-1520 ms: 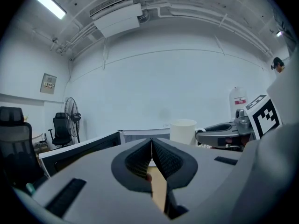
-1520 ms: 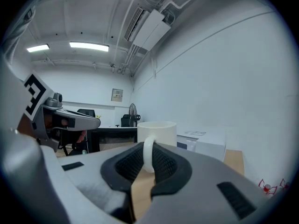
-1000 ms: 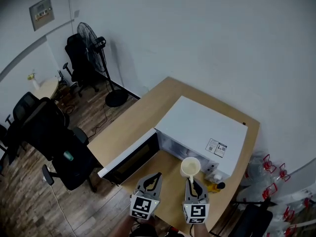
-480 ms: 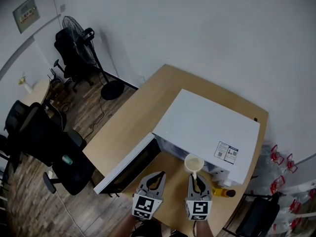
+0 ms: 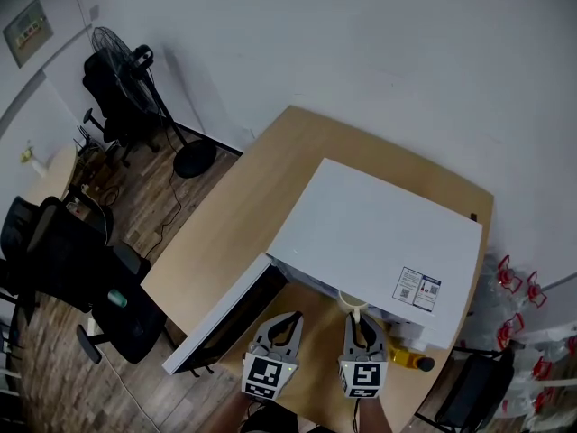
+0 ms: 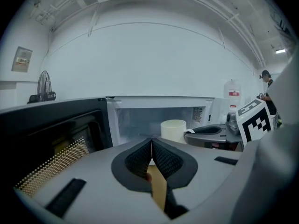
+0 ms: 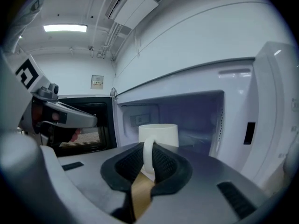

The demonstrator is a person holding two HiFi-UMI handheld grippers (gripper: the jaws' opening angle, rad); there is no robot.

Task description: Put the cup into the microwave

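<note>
The cream cup (image 7: 159, 135) hangs by its handle between the pads of my right gripper (image 7: 148, 158), right at the mouth of the open white microwave (image 5: 374, 233). From the head view only a sliver of the cup (image 5: 352, 302) shows under the microwave's front edge, ahead of the right gripper (image 5: 358, 319). My left gripper (image 5: 288, 321) hovers beside it, shut and holding nothing (image 6: 152, 143). The left gripper view catches the cup (image 6: 173, 129) in front of the cavity (image 6: 149, 118). The microwave door (image 5: 225, 318) swings out to the left.
The microwave stands on a wooden table (image 5: 257, 192). A yellow object (image 5: 407, 361) lies by its right front corner. Office chairs (image 5: 63, 260) and a standing fan (image 5: 122, 57) are on the floor to the left, red-topped bottles (image 5: 514, 278) to the right.
Both grippers have moved forward and down toward the microwave opening. The cup, fully visible from above before, has slipped mostly under the microwave's front edge.
</note>
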